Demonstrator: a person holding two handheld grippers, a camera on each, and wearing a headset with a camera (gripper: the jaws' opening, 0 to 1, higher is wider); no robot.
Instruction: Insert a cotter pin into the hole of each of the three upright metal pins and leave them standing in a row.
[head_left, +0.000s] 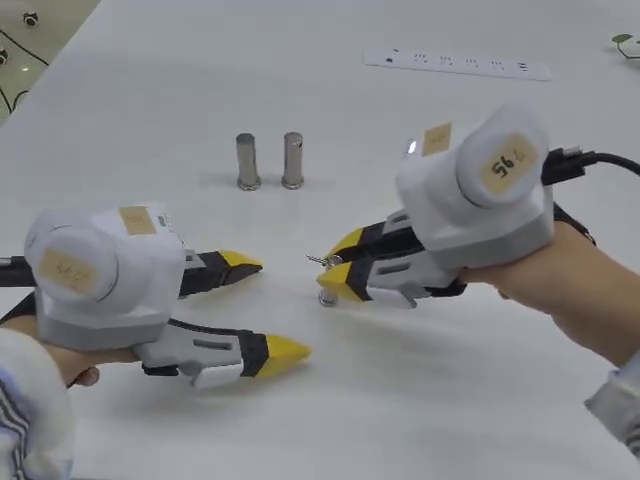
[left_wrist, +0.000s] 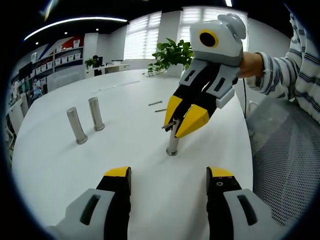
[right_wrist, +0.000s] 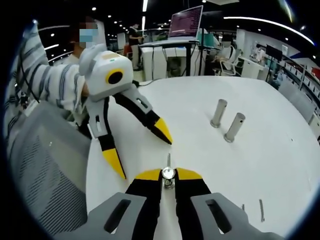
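The right gripper (head_left: 340, 263) has its yellow-tipped claw pinched together on a cotter pin (head_left: 322, 261); the little pin lies roughly level, its thin end poking out past the tips toward the left gripper (head_left: 267, 306). Just under those tips stands the near metal pin (left_wrist: 173, 145), upright on the white table (head_left: 450, 400); the cotter pin sits right at its top, though whether it is already through the hole I cannot tell, since the claw covers that spot. In the right gripper view the pin's rounded head is squeezed between the two tips, with its shaft running forward.

The left gripper is held low and near the table, its claw spread wide apart with nothing between the tips; it points across at the near metal pin but is clear of it.

Farther back on the table two more stand side by side, close but not touching: the second metal pin (head_left: 292, 160) and the third metal pin (head_left: 247, 162), both upright, well apart from the one being worked on.

A couple of loose cotter pins (left_wrist: 155, 103) lie flat on the table beyond the right gripper; a white power strip (head_left: 455, 65) lies along the far edge, and a green plant (left_wrist: 172, 52) stands past the table's end.
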